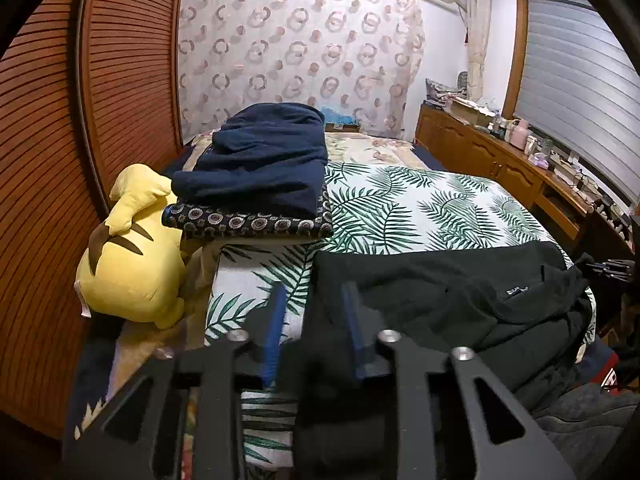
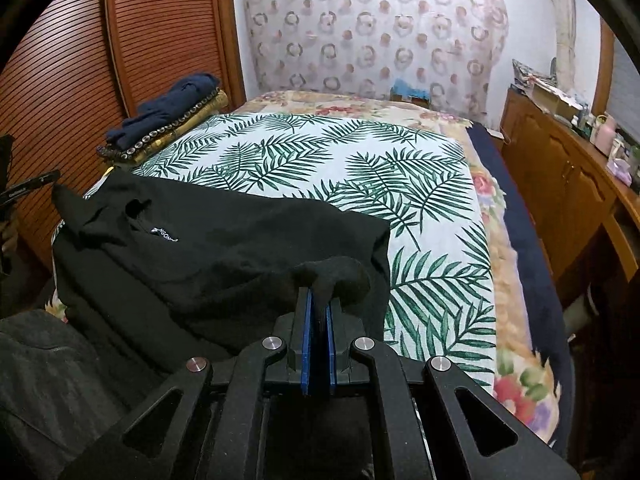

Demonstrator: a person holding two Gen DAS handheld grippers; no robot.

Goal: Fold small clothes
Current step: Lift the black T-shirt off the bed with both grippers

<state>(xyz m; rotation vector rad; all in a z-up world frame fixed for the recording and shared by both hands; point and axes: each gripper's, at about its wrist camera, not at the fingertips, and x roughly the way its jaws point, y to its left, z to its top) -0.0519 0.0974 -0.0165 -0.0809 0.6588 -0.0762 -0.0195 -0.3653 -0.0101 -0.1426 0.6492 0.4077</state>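
Two grippers on one black garment (image 2: 208, 248), and it's sprawled across the near end of the leaf-print bedspread (image 2: 320, 152), collar label facing up. Right gripper (image 2: 318, 312) is pinched tight on a bunched fold of that black cloth at its right-hand edge, lifting a small peak of fabric between the blue pads. Over on the other side, the left gripper (image 1: 314, 328) stands partly open, its jaws straddling the garment's left edge, one finger over bare bedspread, the other over black cloth; nothing looks clamped there. So the garment's long axis runs side to side between the two hands, each hand at its own end. Judging by that, the fold turns on the right hand carrying its edge across toward the left. Already-folded navy clothes (image 1: 256, 160) sit stacked at the far left, beside a yellow plush toy (image 1: 132, 256), well clear
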